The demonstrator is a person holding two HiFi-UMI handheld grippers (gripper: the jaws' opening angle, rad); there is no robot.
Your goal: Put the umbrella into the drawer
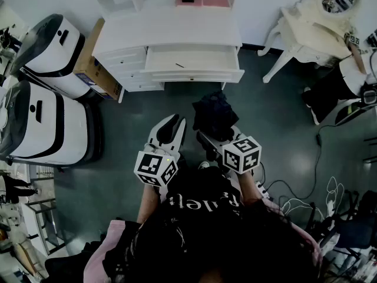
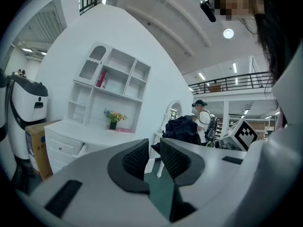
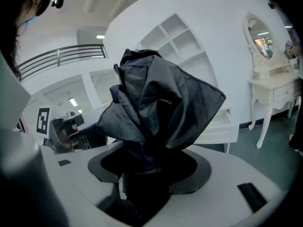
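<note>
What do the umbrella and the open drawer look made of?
The umbrella: thin dark fabric, likely nylon or polyester, faint sheen; it bunches in soft creased folds. The drawer: probably white-painted wood or board, smooth matte; flat panels, crisp edges.

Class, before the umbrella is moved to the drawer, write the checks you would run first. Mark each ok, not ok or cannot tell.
1. Umbrella clamped in right gripper: ok.
2. Drawer pulled open: ok.
3. Room inside the drawer: ok, it looks nearly bare.
4. Umbrella above the drawer: not ok, it is short of the dresser.
5. Left gripper empty: ok, jaws narrowly apart.
6. Canopy wrapped tight: not ok, fabric bunches loose.
</note>
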